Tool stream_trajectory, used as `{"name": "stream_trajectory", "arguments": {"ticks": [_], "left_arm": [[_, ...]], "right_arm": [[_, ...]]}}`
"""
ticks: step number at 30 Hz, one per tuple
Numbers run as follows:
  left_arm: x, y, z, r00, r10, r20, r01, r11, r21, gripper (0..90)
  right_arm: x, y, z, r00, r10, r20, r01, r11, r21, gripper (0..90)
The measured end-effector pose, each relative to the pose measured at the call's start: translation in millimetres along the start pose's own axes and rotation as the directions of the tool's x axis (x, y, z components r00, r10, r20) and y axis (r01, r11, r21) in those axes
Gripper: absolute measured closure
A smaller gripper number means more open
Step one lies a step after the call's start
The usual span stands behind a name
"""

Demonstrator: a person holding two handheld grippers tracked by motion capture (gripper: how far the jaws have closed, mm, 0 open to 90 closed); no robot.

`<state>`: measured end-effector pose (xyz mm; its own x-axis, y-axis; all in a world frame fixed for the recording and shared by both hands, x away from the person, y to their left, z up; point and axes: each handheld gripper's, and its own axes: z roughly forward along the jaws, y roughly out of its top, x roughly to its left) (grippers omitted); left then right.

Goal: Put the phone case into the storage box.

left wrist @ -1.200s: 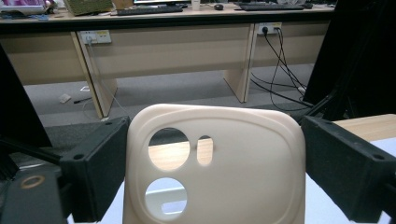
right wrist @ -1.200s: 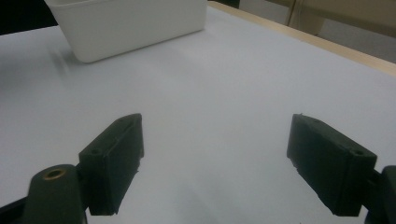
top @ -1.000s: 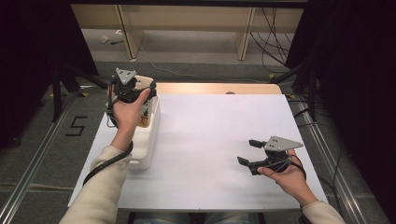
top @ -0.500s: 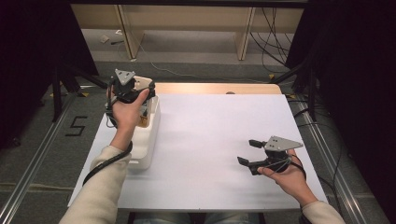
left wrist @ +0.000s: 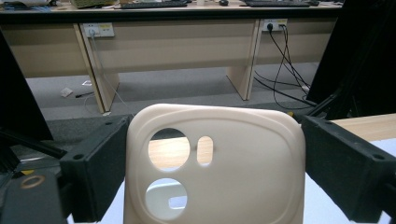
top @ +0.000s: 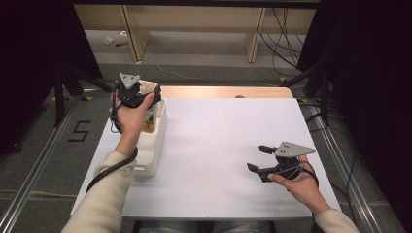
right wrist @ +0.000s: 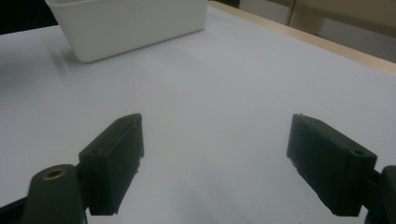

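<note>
A cream phone case (left wrist: pixel 252 172) with round camera cut-outs stands upright between the black jaws of my left gripper (top: pixel 142 95), which is shut on it by its two side edges. In the high view the phone case (top: pixel 148 88) is held above the far end of a white bin (top: pixel 158 141) at the table's left edge. My right gripper (top: pixel 256 157) rests low over the white table top at the front right, pointing left. In the right gripper view its jaws (right wrist: pixel 215 158) stand wide open with nothing between them.
Brownish items (top: pixel 149 125) lie in the bin, partly hidden by my left hand. The white bin (right wrist: pixel 126 28) sits some way ahead of the right gripper. The white table (top: pixel 218 131) has a wooden strip (top: pixel 218 91) along its far edge; desks and cables lie beyond.
</note>
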<state>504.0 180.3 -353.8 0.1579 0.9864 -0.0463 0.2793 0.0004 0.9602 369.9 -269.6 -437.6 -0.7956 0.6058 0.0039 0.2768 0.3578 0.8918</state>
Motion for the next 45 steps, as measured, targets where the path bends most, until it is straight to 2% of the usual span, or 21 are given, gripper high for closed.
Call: {"name": "stream_trajectory", "arguments": {"ticks": [45], "left_arm": [[1.9, -8.9, 8.3, 0.9999, -0.004, 0.014, 0.004, 0.9998, 0.021, 10.9]], "right_arm": [[0.0, -0.5, 0.8, 1.0, 0.003, -0.003, -0.003, 1.0, 0.003, 19.7]]}}
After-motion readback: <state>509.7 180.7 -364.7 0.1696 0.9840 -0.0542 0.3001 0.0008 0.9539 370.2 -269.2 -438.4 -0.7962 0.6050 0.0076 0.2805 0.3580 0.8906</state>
